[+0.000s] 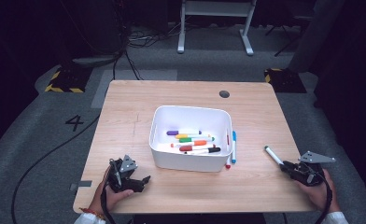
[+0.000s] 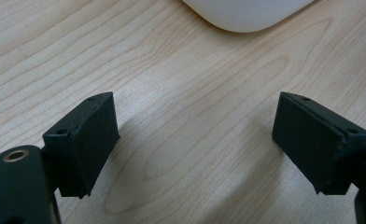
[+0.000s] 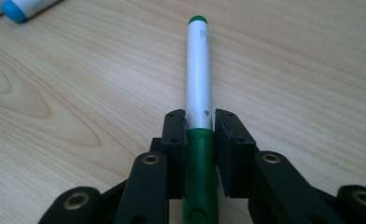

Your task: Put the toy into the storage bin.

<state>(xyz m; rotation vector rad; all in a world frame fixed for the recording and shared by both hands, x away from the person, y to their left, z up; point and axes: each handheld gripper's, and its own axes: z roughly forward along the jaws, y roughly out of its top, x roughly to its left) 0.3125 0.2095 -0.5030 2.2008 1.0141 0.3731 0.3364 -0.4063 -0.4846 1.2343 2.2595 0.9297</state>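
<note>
One white marker (green cap, green tip)

We see a white marker with a dark green cap, a white bin holding purple, yellow, green, orange, red and black markers, a blue-capped marker beside it, and a pale wood-grain table.

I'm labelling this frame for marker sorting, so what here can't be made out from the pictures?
- Green marker: right gripper view, cap end cut off by the bottom edge, between the jaws.
- White bin: left gripper view, cut off by the top edge.
- Red marker: high view, largely hidden behind the bin wall.
- Marker print: too small.
</note>
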